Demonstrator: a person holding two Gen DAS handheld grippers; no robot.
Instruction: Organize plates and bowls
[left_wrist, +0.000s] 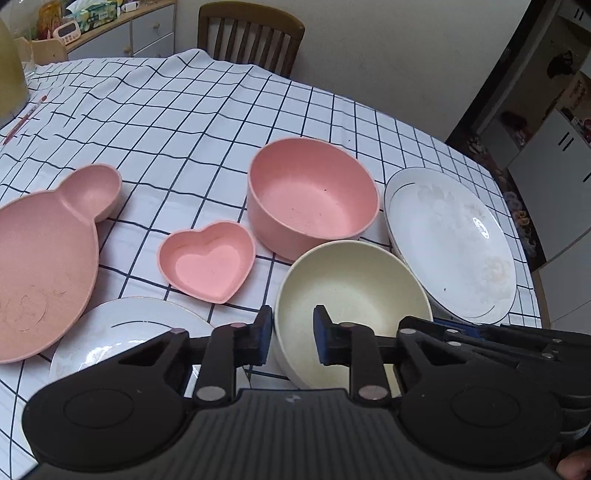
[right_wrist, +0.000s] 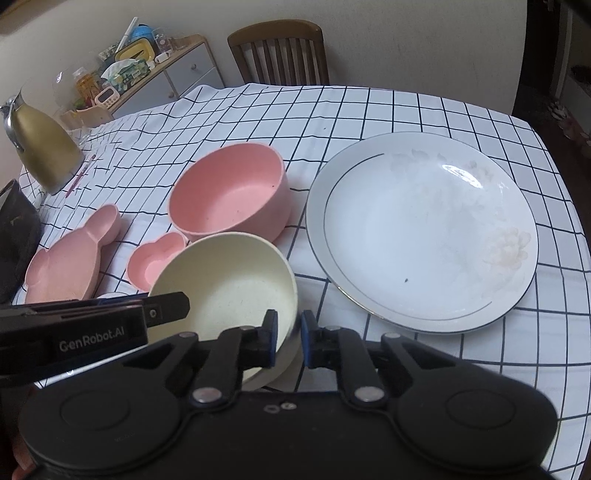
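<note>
A cream bowl (left_wrist: 351, 295) sits at the near edge of the table, partly on a small white plate (left_wrist: 122, 328). My left gripper (left_wrist: 293, 334) straddles the bowl's left rim, one pad against the outside wall and the other inside with a gap still showing. In the right wrist view my right gripper (right_wrist: 289, 334) is shut on the right rim of the cream bowl (right_wrist: 229, 280), which looks tilted. Behind it stand a pink round bowl (left_wrist: 314, 195), a pink heart dish (left_wrist: 208, 262) and a pink bear-shaped plate (left_wrist: 40, 266). A large white plate (right_wrist: 421, 236) lies to the right.
The checked tablecloth (left_wrist: 184, 110) covers the table, whose edge drops off close to the right of the large plate. A gold thermos jug (right_wrist: 44, 147), a pen (left_wrist: 26, 118) and a dark bag (right_wrist: 14, 236) sit at the left. A wooden chair (right_wrist: 280, 55) stands at the far side.
</note>
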